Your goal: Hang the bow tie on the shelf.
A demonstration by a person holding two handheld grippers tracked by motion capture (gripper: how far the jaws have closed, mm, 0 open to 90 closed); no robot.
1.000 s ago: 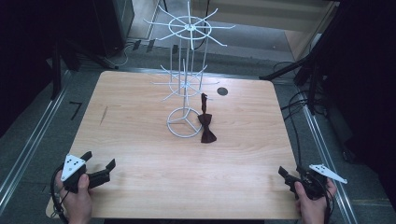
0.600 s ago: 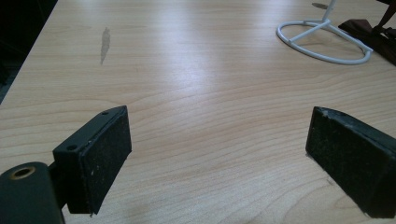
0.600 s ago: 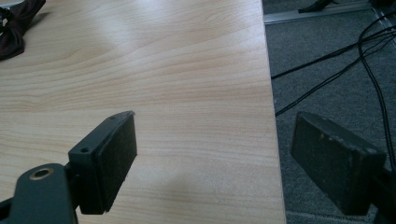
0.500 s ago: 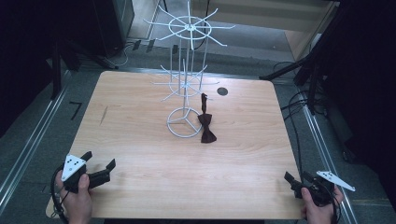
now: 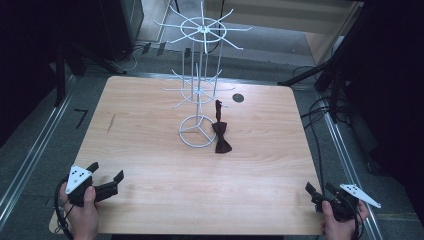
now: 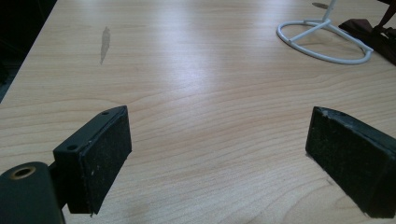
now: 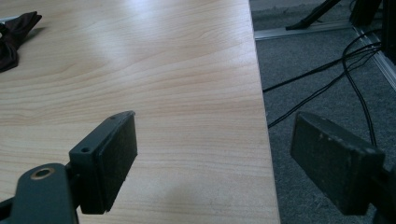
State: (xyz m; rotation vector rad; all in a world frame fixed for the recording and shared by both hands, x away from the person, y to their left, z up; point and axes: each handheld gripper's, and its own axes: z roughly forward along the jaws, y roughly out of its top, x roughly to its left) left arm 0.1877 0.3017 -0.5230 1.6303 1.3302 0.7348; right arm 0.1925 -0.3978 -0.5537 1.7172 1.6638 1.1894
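Note:
A white wire display rack (image 5: 199, 90) stands on the wooden table (image 5: 150, 165), its round base (image 6: 322, 42) showing in the left gripper view. A dark brown bow tie (image 5: 220, 135) lies against the base's right side, and a part of the bow tie (image 7: 14, 39) appears at the far left of the right gripper view. My left gripper (image 5: 106, 179) rests open over the table's near left corner, jaws wide apart with bare wood between them (image 6: 219, 158). My right gripper (image 5: 320, 192) is open at the near right corner, straddling the table's edge (image 7: 210, 158).
A small dark round hole (image 5: 238, 98) sits in the tabletop behind the rack. Grey carpet with black cables (image 7: 327, 70) lies past the right edge. Metal rails (image 5: 30, 155) run along both sides of the table. A faint scuff (image 5: 110, 122) marks the wood at left.
The right hand has slid a little outward and toward the near right corner. The left hand, the rack and the bow tie have stayed put.

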